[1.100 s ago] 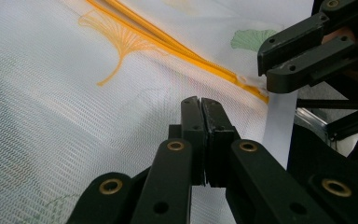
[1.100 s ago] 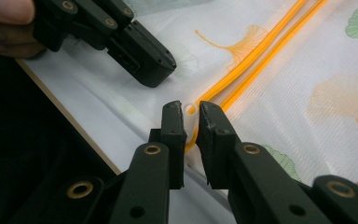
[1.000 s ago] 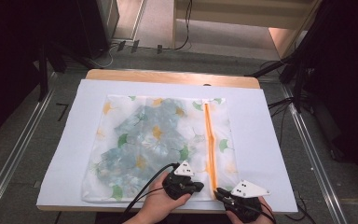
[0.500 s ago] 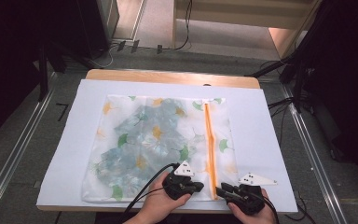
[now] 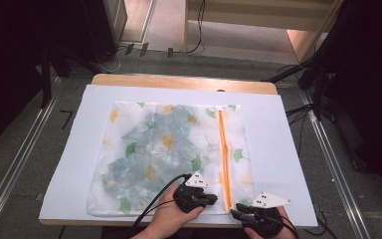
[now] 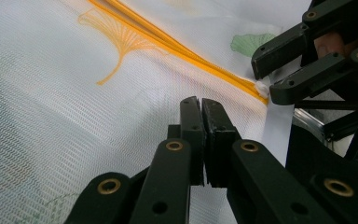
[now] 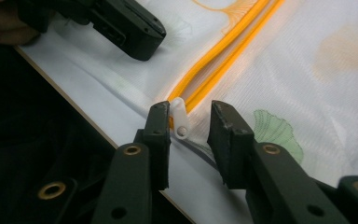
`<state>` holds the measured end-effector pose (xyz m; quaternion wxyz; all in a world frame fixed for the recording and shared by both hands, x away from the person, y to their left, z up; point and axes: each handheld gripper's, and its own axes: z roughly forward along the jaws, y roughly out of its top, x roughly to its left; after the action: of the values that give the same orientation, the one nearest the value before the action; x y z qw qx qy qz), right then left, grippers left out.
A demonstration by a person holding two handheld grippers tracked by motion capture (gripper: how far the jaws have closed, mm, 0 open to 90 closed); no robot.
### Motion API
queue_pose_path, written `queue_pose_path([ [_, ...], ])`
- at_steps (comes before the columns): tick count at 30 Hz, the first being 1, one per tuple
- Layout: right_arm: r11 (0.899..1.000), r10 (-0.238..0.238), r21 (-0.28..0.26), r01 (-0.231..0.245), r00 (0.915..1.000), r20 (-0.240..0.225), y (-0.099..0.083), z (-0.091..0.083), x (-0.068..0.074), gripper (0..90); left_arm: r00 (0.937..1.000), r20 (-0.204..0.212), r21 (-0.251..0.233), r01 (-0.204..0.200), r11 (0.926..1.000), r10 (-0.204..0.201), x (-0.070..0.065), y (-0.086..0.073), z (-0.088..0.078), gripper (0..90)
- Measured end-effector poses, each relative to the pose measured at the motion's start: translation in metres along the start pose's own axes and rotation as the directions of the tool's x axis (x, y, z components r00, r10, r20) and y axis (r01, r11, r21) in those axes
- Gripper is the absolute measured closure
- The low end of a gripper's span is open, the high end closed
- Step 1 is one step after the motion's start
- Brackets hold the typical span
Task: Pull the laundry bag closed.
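Right gripper (image 7: 189, 126) just closing, jaws not yet pinching zipper pull (image 7: 180, 119) at mesh bag's (image 5: 164, 149) five o'clock corner; left gripper (image 6: 201, 116) clenched on mesh. Unzipping imminent.

Even overhead light, dark surroundings; close views sharp, soft shadows.

A translucent white mesh laundry bag (image 5: 169, 154) printed with green and yellow ginkgo leaves lies flat on the tabletop, bluish fabric showing through inside. Its orange zipper (image 5: 223, 154) runs along the right side, the white pull tab (image 7: 180, 117) at the near end
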<state>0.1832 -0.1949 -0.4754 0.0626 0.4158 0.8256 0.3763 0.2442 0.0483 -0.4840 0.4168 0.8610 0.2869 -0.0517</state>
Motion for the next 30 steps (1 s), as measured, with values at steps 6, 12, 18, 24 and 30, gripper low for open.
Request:
queue_pose_path([
  [6, 1.0, -0.028, -0.001, 0.028, 0.9996, -0.01, 0.002, -0.003, 0.0, 88.3, 1.0, 0.003, -0.002, 0.002, 1.0, -0.002, 0.0, 0.0, 0.0, 88.4],
  [12, 0.999, -0.034, -0.034, 0.033, 0.9993, -0.014, 0.003, -0.008, 0.001, 90.0, 1.0, 0.004, 0.001, 0.0, 1.0, 0.0, 0.001, 0.0, 0.0, 88.1],
  [18, 0.996, -0.046, -0.071, 0.046, 0.9989, 0.007, 0.007, -0.011, 0.002, 90.0, 0.9997, -0.015, -0.007, -0.017, 0.9998, 0.017, -0.004, 0.0, -0.001, 87.5],
  [24, 0.996, -0.052, -0.078, 0.051, 0.9987, -0.003, 0.011, -0.005, 0.004, 90.0, 0.9978, 0.0, 0.023, -0.067, 0.9975, 0.067, -0.023, 0.0, 0.01, 90.0],
  [30, 0.995, -0.065, -0.069, 0.065, 0.9979, -0.002, 0.014, 0.003, 0.008, 90.0, 0.9995, 0.02, 0.017, -0.023, 0.9996, 0.023, -0.017, -0.002, 0.007, 90.0],
])
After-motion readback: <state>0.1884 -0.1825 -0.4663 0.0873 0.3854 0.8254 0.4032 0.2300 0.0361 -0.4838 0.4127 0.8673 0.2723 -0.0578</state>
